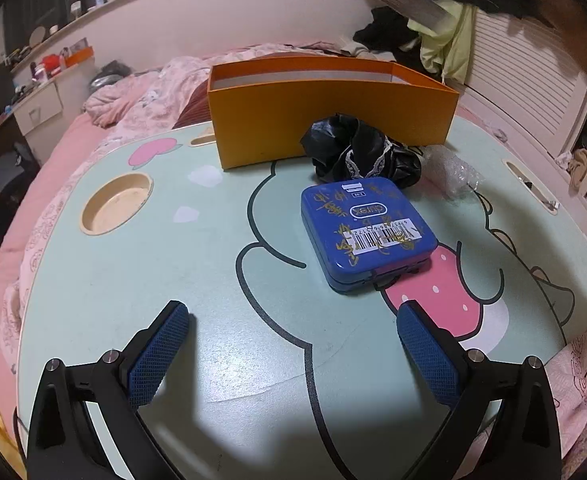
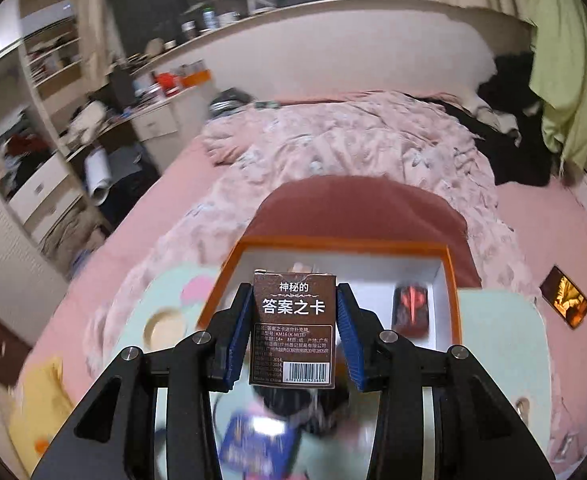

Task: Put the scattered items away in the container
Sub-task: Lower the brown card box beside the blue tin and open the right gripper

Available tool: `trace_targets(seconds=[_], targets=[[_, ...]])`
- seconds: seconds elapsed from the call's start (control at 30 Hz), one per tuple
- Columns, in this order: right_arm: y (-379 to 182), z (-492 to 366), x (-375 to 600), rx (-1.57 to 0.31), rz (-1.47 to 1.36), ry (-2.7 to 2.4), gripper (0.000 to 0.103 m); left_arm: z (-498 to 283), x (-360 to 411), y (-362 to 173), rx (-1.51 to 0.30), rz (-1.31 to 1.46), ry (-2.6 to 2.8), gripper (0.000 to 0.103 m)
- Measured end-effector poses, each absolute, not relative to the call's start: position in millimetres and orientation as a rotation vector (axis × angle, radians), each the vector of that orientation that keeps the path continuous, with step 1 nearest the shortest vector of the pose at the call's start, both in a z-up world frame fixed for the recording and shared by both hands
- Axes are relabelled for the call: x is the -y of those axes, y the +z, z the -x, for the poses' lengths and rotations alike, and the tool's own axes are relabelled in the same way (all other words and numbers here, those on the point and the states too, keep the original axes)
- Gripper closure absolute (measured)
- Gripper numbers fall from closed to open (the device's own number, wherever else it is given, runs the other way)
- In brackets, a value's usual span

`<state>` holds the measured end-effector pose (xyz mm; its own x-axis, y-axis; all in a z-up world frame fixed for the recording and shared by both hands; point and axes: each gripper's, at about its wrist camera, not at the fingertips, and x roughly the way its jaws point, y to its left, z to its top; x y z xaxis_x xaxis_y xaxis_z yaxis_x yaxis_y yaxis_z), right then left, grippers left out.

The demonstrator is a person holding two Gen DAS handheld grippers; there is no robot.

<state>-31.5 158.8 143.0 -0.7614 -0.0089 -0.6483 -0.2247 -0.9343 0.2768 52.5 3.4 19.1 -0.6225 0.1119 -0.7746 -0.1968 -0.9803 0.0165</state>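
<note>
Only the right wrist view shows inside the orange box (image 2: 451, 280): a dark red item, possibly cards. The right gripper (image 2: 294, 308), tilted downward above it, pinches a brown card box (image 2: 294, 320); the left gripper (image 1: 293, 344) hangs spread, blue tin (image 1: 367, 232) ahead.

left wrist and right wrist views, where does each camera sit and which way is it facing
Left wrist: on the left gripper, low over the table, angled down at the blue tin and orange box; its open fingers show.
Right wrist: on the right gripper, higher, looking down into the orange box; its fingers clamp a brown card box.
Shared: orange box, table, blue tin, pink bed.
</note>
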Motion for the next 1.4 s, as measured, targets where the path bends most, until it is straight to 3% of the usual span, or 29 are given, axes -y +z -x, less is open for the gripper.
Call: trace_targets(seconds=[0.23,0.4,0.47,0.53,0.7,0.97,1.03,1.07,1.23,1.4], targets=[[67,4,-160,-0.671,1.247,2.727,0.06,-53,-4,19,-0.149,1.267,2.679,0.0],[54,0,-160,-0.702,1.282,2.718,0.059,-53,-4,19,-0.149,1.266,2.679,0.0],[59,-4,-161,-0.705,1.22,2.723,0.049,-54,-4,19,-0.149,1.266,2.679,0.0],[69,-14,-161,-0.68,1.115,2.724,0.036,-54,-3,18,-0.15,1.266,2.679,0.0],[72,-48,-154,-0.61,1.032,2.767,0.035,-54,-3,19,-0.15,1.266,2.679,0.0],[16,-78,-126,-0.379,1.16,2.711,0.035,-54,-3,18,-0.152,1.264,2.68,0.0],[8,-76,-116,-0.26,1.132,2.696,0.02,-54,-4,18,-0.152,1.263,2.683,0.0],[5,-74,-113,-0.238,1.114,2.7,0.018,-54,-4,18,-0.15,1.264,2.683,0.0],[-3,-65,-123,-0.3,1.146,2.695,0.01,-55,-6,18,-0.154,1.263,2.685,0.0],[-5,-61,-123,-0.29,1.143,2.703,0.01,-55,-6,17,-0.152,1.262,2.686,0.0]])
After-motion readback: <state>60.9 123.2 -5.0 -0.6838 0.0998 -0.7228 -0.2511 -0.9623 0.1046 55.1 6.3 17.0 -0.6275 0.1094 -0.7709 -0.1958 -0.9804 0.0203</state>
